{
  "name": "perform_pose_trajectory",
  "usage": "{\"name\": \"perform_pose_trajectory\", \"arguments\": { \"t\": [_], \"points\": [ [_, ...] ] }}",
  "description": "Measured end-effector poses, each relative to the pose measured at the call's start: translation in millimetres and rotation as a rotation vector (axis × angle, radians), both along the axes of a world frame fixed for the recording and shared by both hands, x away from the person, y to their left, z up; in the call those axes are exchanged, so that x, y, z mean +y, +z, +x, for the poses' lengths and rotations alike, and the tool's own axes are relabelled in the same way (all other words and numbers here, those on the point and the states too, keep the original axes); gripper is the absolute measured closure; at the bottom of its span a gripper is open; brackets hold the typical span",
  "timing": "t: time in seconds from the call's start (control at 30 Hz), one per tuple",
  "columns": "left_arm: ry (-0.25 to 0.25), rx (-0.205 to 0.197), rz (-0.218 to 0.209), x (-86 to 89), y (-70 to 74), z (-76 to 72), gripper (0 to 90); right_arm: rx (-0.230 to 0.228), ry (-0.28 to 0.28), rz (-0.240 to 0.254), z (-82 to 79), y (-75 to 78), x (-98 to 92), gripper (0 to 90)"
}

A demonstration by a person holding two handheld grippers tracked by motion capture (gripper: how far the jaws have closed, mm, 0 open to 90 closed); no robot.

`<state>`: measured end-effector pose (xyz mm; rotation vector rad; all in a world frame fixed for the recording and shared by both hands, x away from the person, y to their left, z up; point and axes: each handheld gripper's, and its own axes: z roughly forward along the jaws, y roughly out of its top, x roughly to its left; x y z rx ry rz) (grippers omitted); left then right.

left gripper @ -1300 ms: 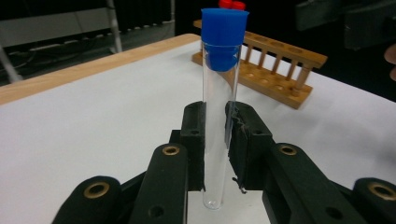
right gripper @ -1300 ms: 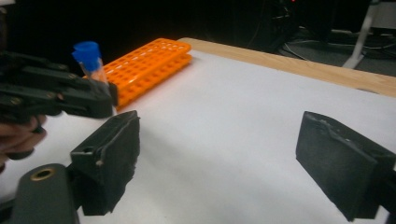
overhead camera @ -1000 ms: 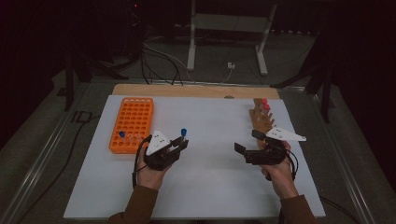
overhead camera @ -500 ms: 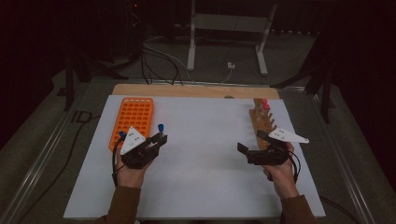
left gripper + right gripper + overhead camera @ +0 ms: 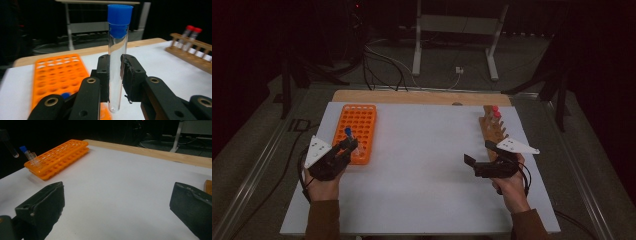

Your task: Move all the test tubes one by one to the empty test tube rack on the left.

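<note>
Left hand-held gripper clamps a clear, blue-capped round-bottomed tube; right hand-held gripper gapes wide.

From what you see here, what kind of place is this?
Probably a lab-style test bench in a dark workshop: an orange tube rack, a wooden rack with red-capped tubes, and a blue-capped test tube held upright in the left gripper.

Two black hand-held claws, brown sleeves

Each claw, left claw and right claw, carried a grey three-cornered plate and a trailing black cable above the white table; brass-ringed screw holes dotted the left claw's black arms.
</note>
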<state>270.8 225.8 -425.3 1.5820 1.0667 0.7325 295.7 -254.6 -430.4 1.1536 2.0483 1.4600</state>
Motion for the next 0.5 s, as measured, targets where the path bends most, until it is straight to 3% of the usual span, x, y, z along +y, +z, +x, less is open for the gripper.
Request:
{"name": "perform_pose_trajectory", "arguments": {
  "t": [0.3,0.5],
  "points": [
    [0.113,-0.006,0.017,25.0,-8.2,-2.4,76.6,0.001,-0.001,0.000,-0.1,0.4,0.2,0.0],
    [0.168,0.006,0.014,36.5,-20.2,6.3,76.7,-0.002,0.005,0.002,-0.3,0.9,0.5,0.0]
  ]
}}
